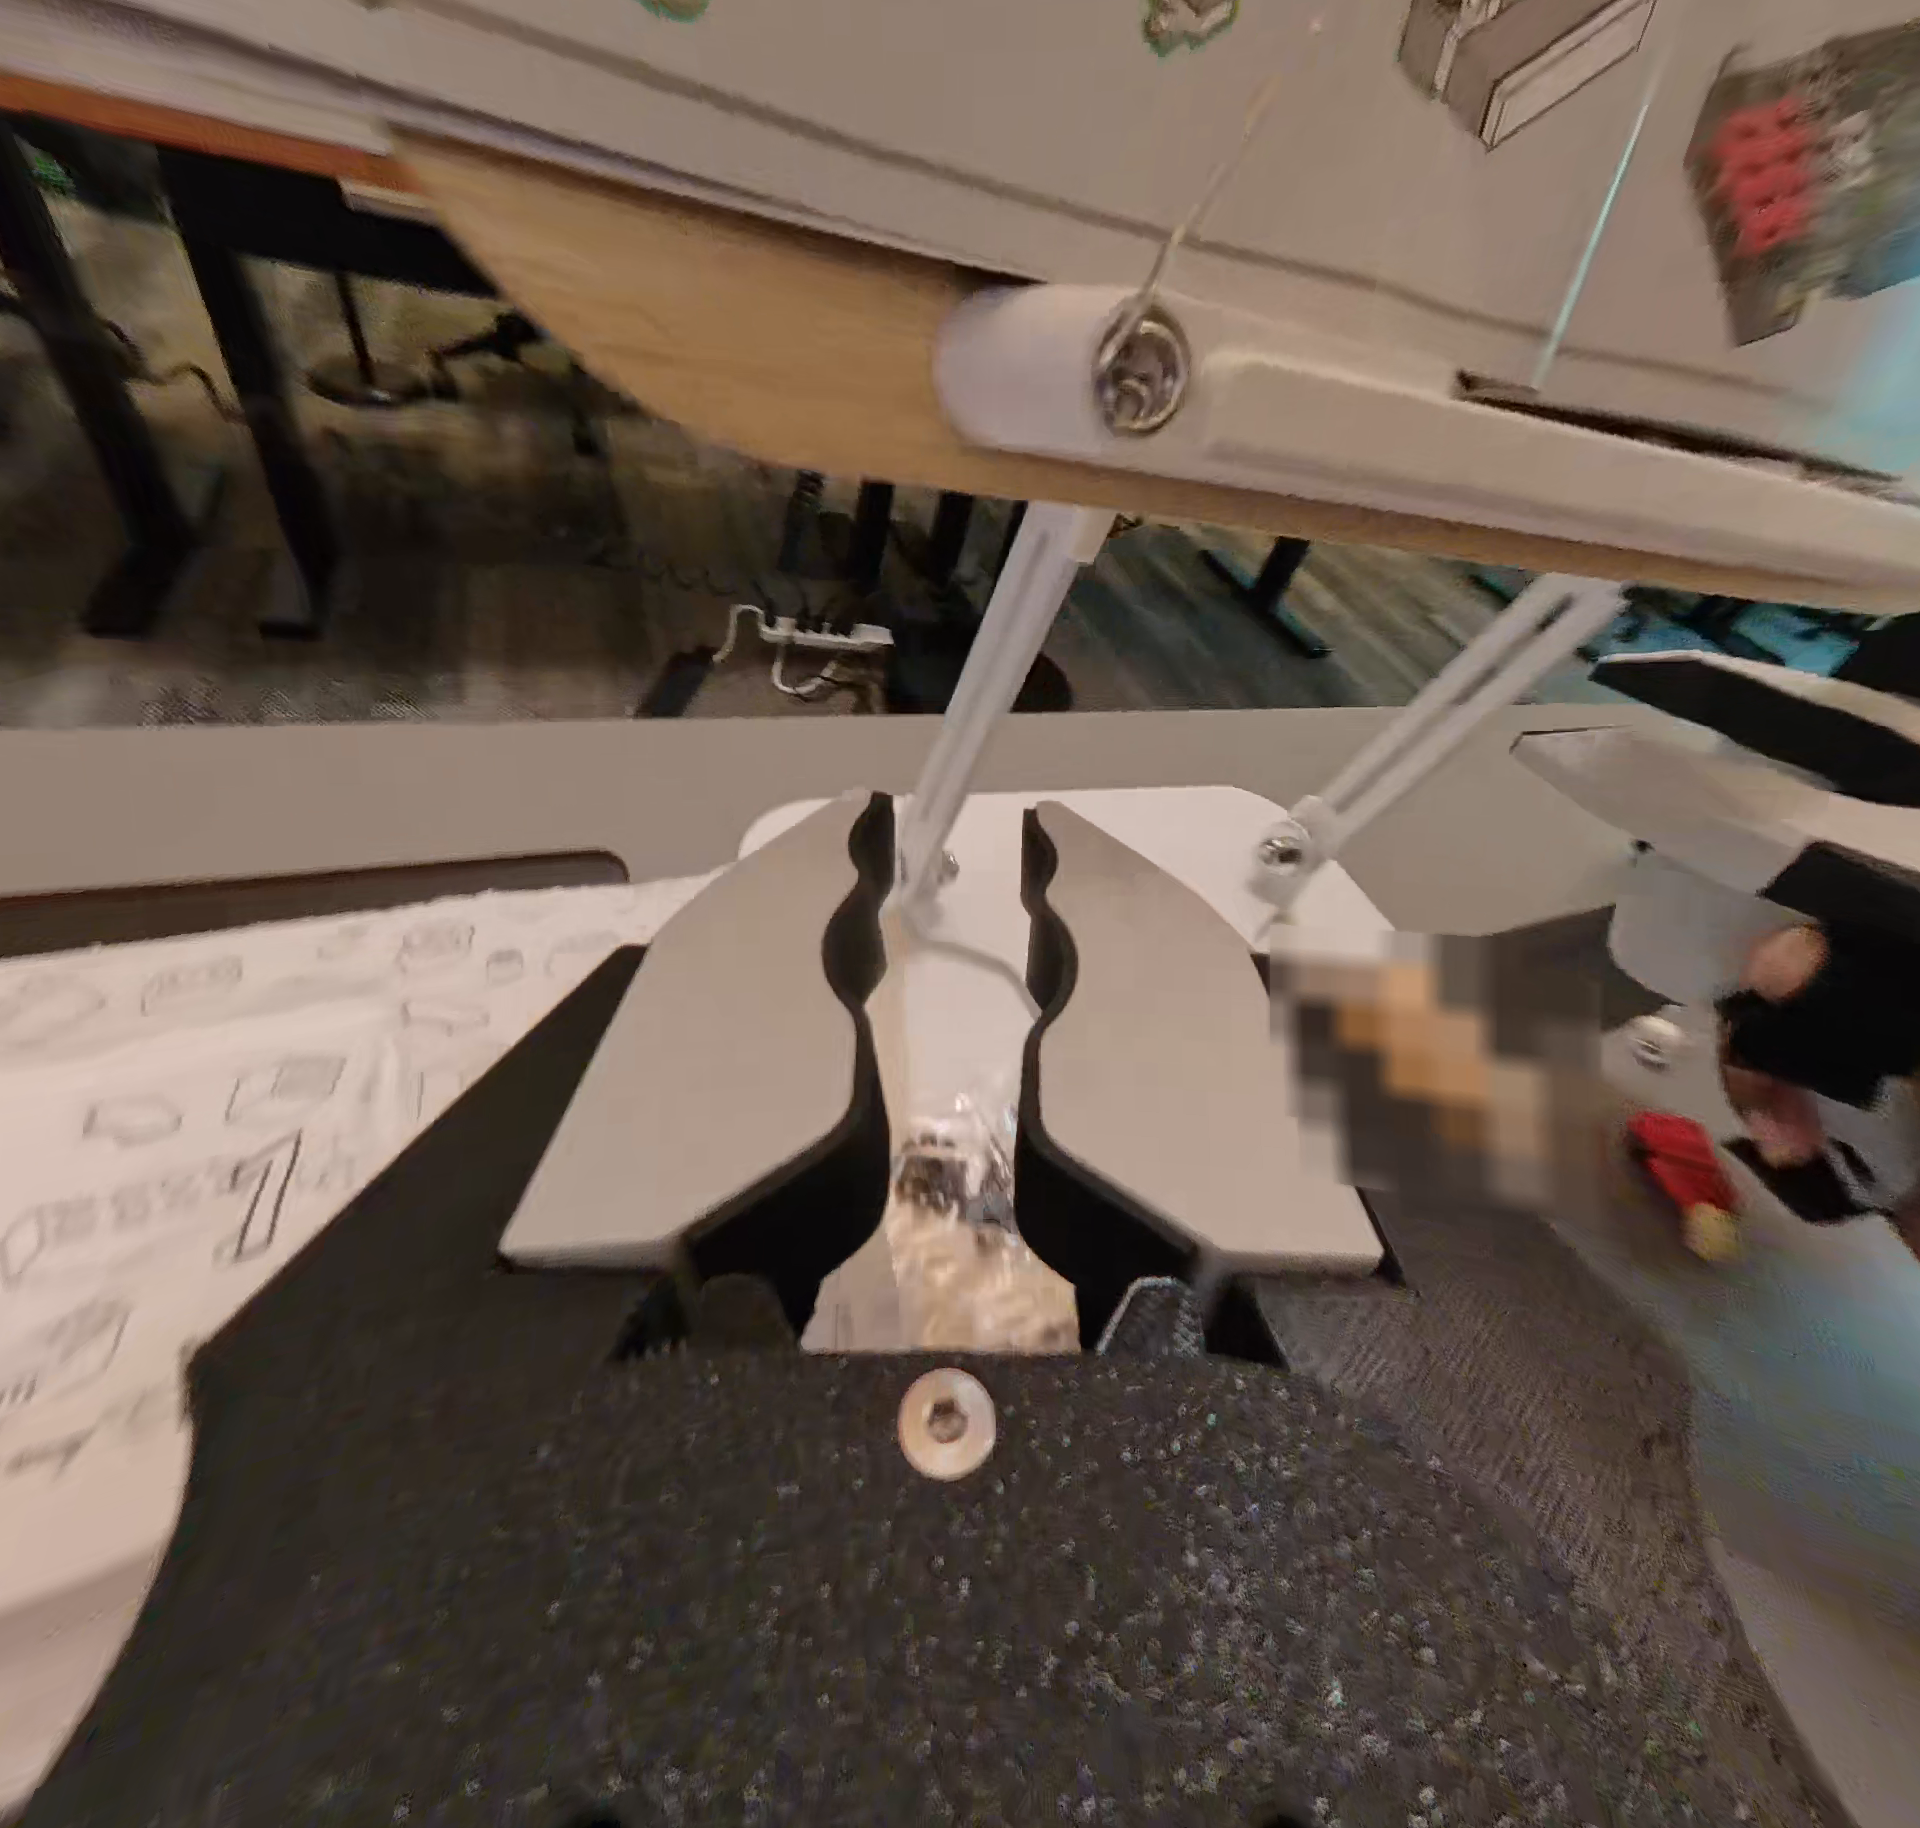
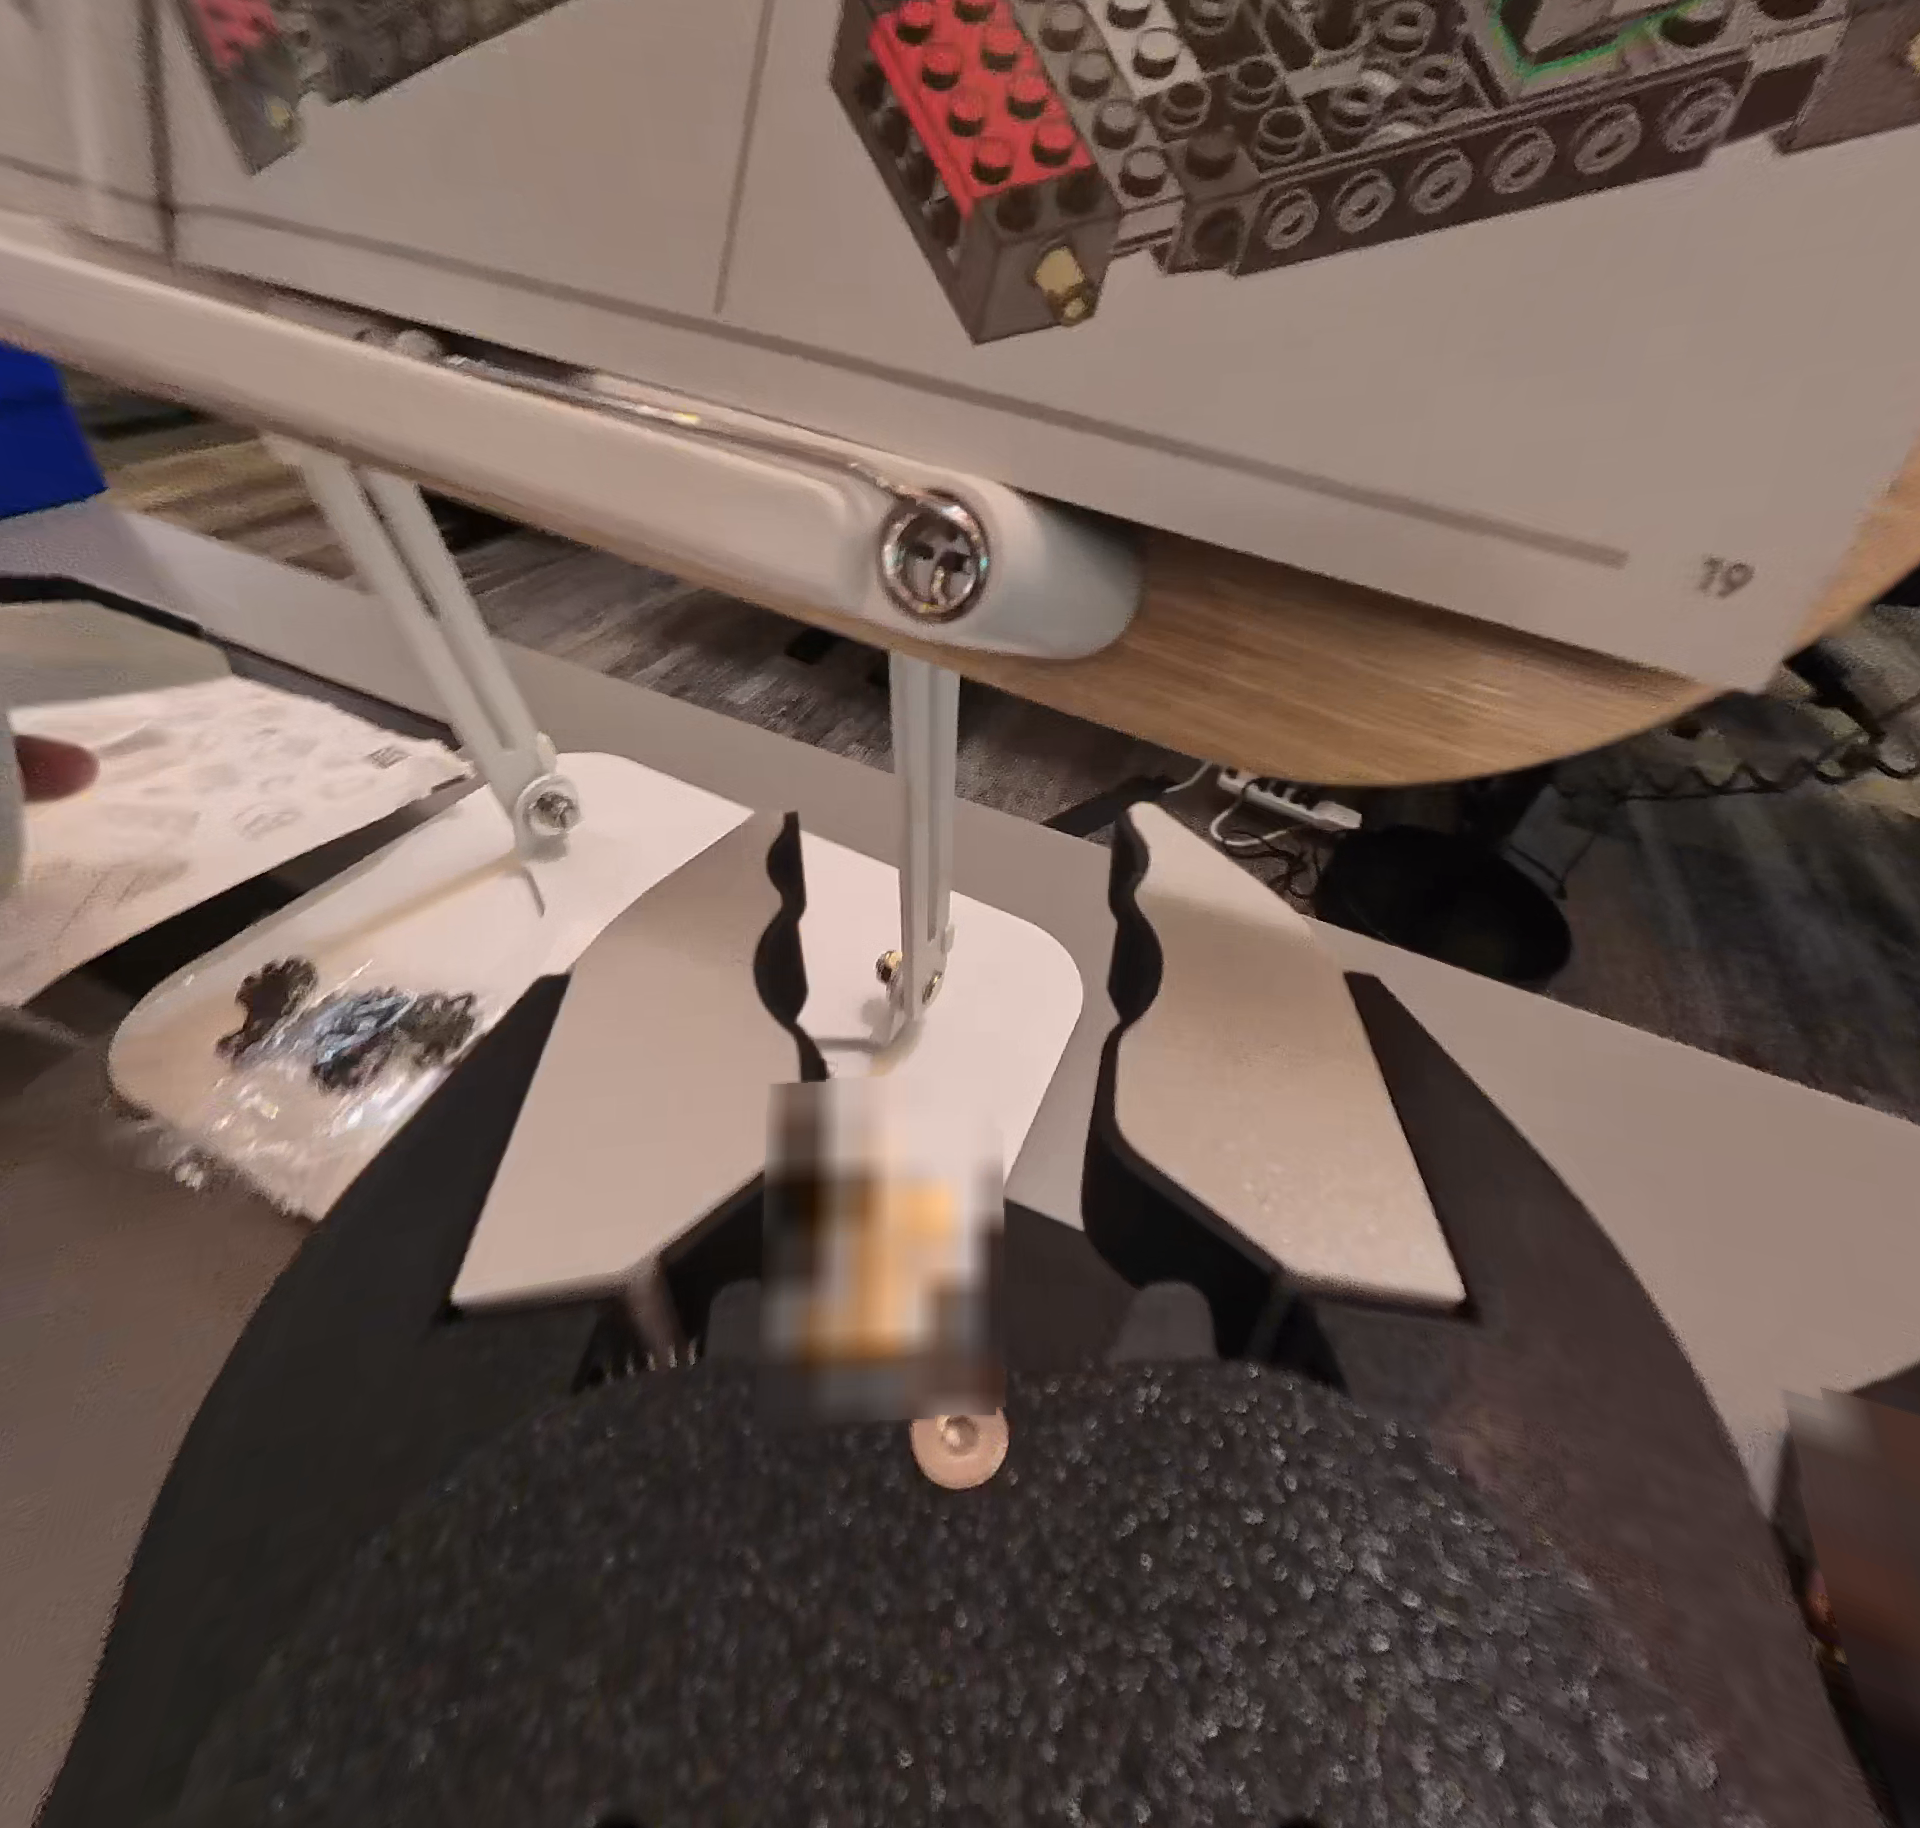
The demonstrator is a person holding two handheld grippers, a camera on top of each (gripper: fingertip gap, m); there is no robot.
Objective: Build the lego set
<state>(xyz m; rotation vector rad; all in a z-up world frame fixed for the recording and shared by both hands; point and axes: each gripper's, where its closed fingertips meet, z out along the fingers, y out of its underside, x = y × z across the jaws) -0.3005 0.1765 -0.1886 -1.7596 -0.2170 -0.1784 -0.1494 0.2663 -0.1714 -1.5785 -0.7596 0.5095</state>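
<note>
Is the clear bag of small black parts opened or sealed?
Cannot tell: the clear bag lies crumpled on the white stand base, its edges blurred.

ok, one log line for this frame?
left gripper: open over bag of small parts | right gripper: open, empty | manual: on stand | red piece: on table

Crinkly clear plastic bag [image 2: 312, 1082] on glossy white stand base [image 2: 665, 843]; wooden board [image 2: 1351, 677].

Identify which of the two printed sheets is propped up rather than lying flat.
The colour-printed instruction page, resting on the wooden stand; the black-and-white sheet lies flat on the table.
</note>
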